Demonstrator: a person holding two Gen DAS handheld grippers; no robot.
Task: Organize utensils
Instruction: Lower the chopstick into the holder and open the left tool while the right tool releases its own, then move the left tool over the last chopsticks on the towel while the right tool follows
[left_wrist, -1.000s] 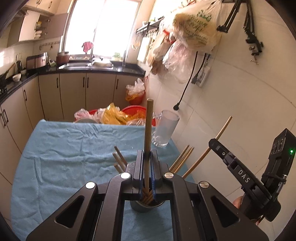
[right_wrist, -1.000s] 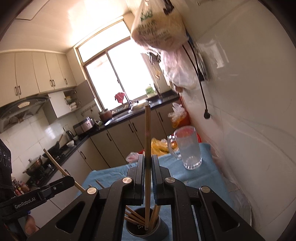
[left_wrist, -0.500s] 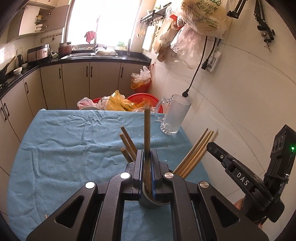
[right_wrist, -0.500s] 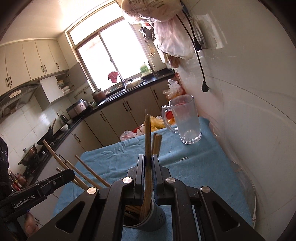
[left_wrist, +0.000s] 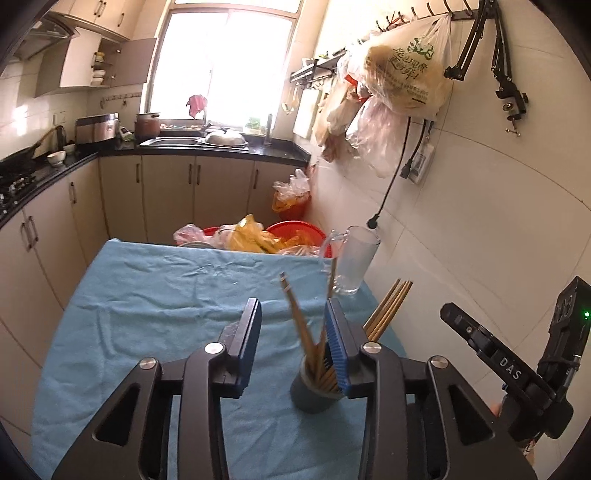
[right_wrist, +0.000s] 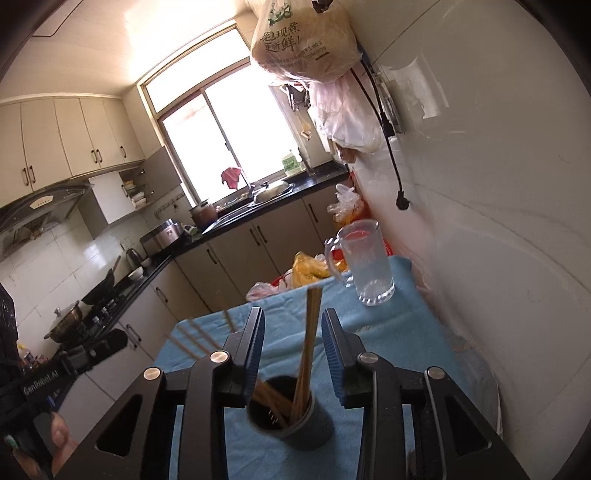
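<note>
In a sunlit kitchen with beige cabinets and a black countertop, a table draped in a blue cloth (left_wrist: 155, 295) stands against a white tiled wall. Seen from the left wrist, the left gripper (left_wrist: 293, 341) has just been opening, its blue-padded jaws now apart and pressing on nothing; wooden chopsticks (left_wrist: 306, 332) stand fanned out in a dark grey utensil holder (left_wrist: 310, 395) on the cloth, rising in the gap beside the right-hand pad. A glass mug (left_wrist: 354, 260) sits beyond, near the wall, with a red basin (left_wrist: 295, 230) and plastic bags behind the table's far edge. The right gripper (left_wrist: 491, 354) shows at the frame's right side. From the right wrist, the right gripper (right_wrist: 293, 350) has likewise just been opening, jaws apart around upright chopsticks (right_wrist: 308, 343) without clasping them; these stand in the holder (right_wrist: 295, 424) below. The mug (right_wrist: 367, 266) stands ahead by the wall, and the left gripper (right_wrist: 74, 363) appears blurred at the left.
</note>
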